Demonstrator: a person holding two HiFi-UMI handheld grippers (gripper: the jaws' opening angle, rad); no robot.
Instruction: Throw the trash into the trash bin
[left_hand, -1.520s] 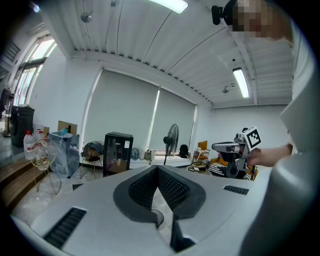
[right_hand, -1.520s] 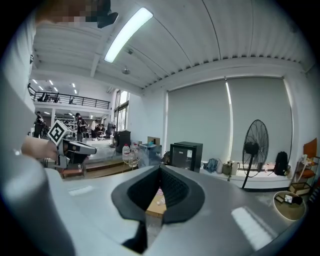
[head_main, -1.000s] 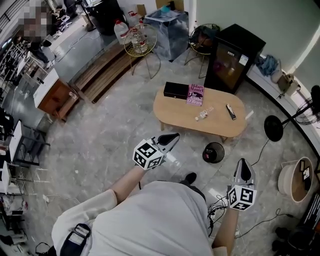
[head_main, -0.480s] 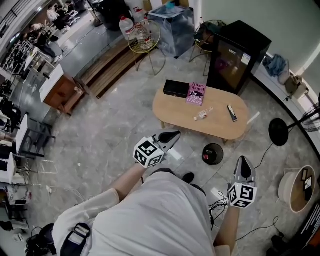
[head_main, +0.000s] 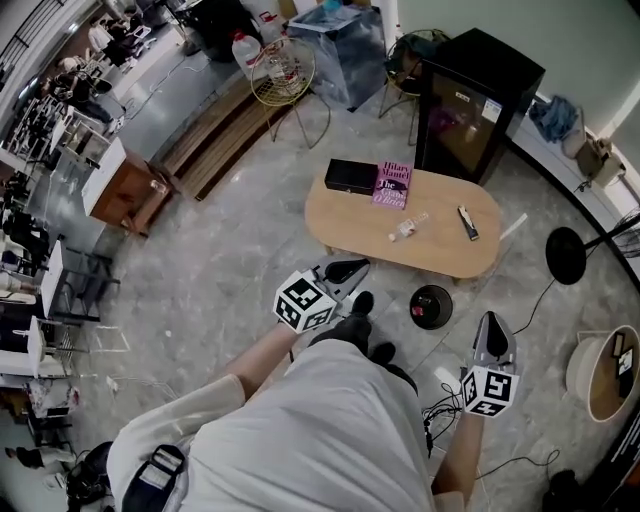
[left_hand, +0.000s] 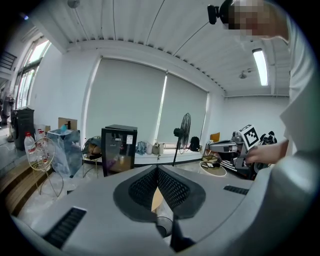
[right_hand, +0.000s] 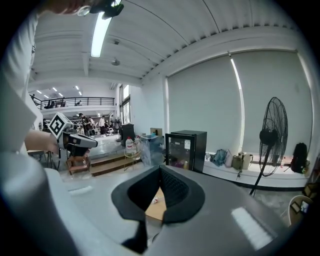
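Since a second ago the person has walked nearer the counter (head_main: 345, 225), and both arms have come forward with the step; a shoe now shows between the body and the counter. The left hand-held gripper (head_main: 347, 270) is clenched on nothing, its tips meeting, and it points at the counter's near edge. The right hand-held gripper (head_main: 490, 328) looks clenched and empty too, carried out at the counter's near right end. Keeping both shut and low probably suits walking, as nothing is within reach yet. The trash (head_main: 408, 226), a small pale crumpled piece, lies in the middle of the counter, between the book (head_main: 392, 184) and a dark slim thing (head_main: 466, 222). The bin (head_main: 431, 305) stands on the floor just before the counter's near edge, so the throw should be short once the trash is grasped.
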